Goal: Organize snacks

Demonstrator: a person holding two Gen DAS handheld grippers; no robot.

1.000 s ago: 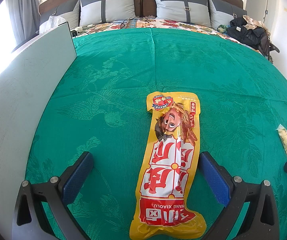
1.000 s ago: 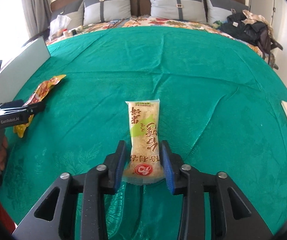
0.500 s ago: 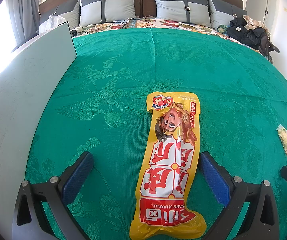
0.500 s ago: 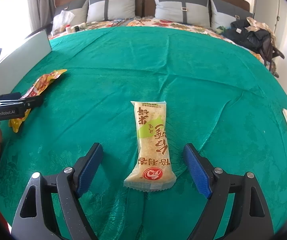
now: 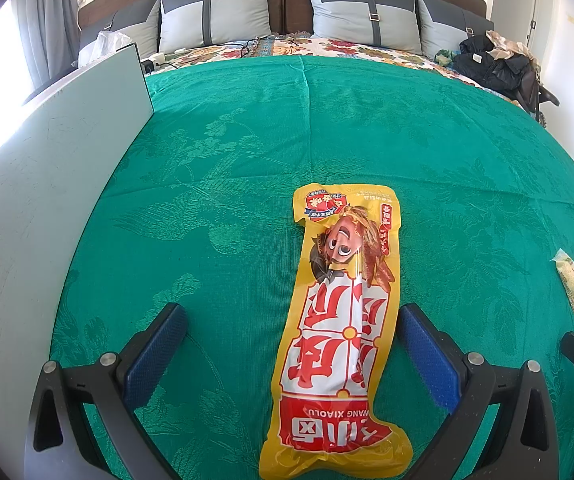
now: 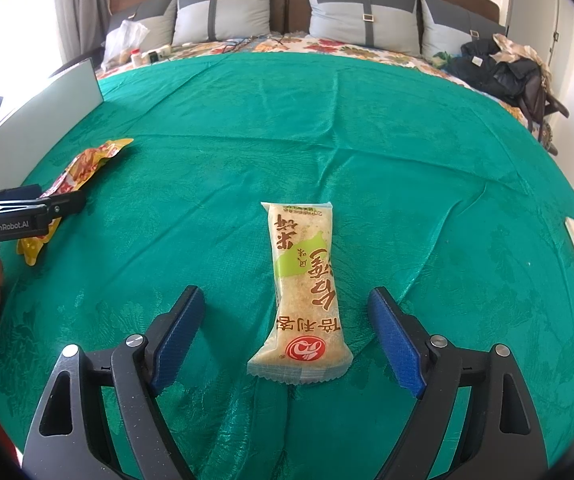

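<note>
Both claws of mine are spread wide, and nothing is pinched in either of them. On the far left a pale grey flat board (image 5: 47, 208) stands along the edge of the green patterned bedspread (image 5: 367, 128). Next to it comes my left gripper (image 5: 287, 344), with its blue pads open and low over the cloth. Between these pads lies the long yellow and red plastic sausage packet (image 5: 341, 336) with a cartoon face, flat on the bedspread. It is nearer to the right pad, almost at it, and well apart from the left one.

Further to the right is my right gripper (image 6: 287, 328). Its jaws have just been opening, and now they stand clear on both sides of the pale beige and green rice cracker packet (image 6: 305, 292). This packet lies flat on the cloth between the blue pads (image 6: 179, 338), and neither pad touches it. From this camera I also see the yellow packet on the left side, partly behind the black frame of the other gripper.

At the far end of the bed grey pillows (image 6: 363, 16) lean against the brown headboard, and a heap of dark clothes (image 6: 499, 68) sits at the right corner.
</note>
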